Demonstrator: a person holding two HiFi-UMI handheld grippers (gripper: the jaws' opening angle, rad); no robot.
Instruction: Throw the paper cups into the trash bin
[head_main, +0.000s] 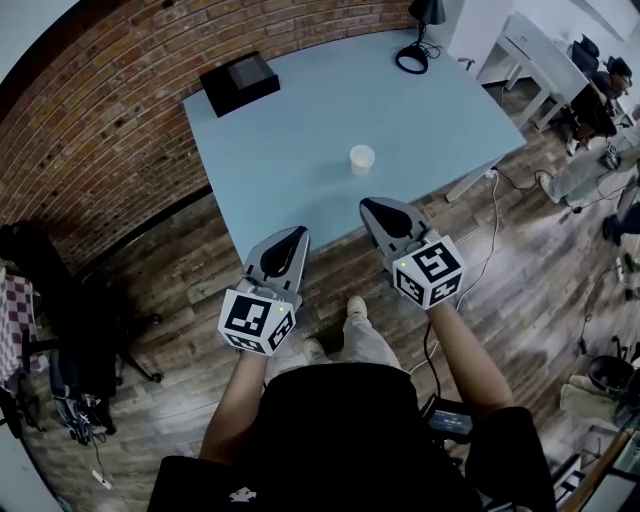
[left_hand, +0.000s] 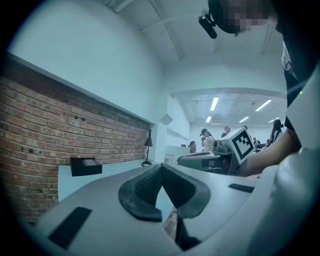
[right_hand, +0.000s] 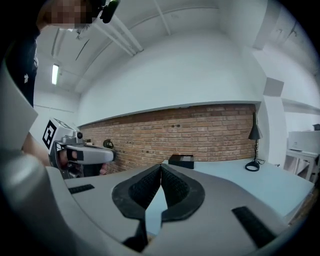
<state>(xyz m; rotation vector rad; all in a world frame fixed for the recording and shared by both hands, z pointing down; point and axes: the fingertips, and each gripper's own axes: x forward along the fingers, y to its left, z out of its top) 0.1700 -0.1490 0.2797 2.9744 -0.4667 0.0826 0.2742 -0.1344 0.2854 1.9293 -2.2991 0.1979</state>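
Observation:
One white paper cup (head_main: 362, 158) stands upright near the middle of the light blue table (head_main: 300, 150). My left gripper (head_main: 297, 234) hangs just off the table's near edge, jaws shut with nothing between them. My right gripper (head_main: 368, 204) is over the near edge, a short way in front of the cup, jaws shut and empty too. In the left gripper view the left gripper (left_hand: 161, 166) has its tips touching; the right gripper view shows the right gripper (right_hand: 160, 165) the same. The cup is hidden in both gripper views. No trash bin is in view.
A black box (head_main: 239, 82) sits at the table's far left corner, a black desk lamp (head_main: 418, 40) at the far right corner. A brick wall (head_main: 110, 120) runs behind the table. A dark chair (head_main: 60, 300) stands at left; cables (head_main: 500, 210) trail on the wooden floor at right.

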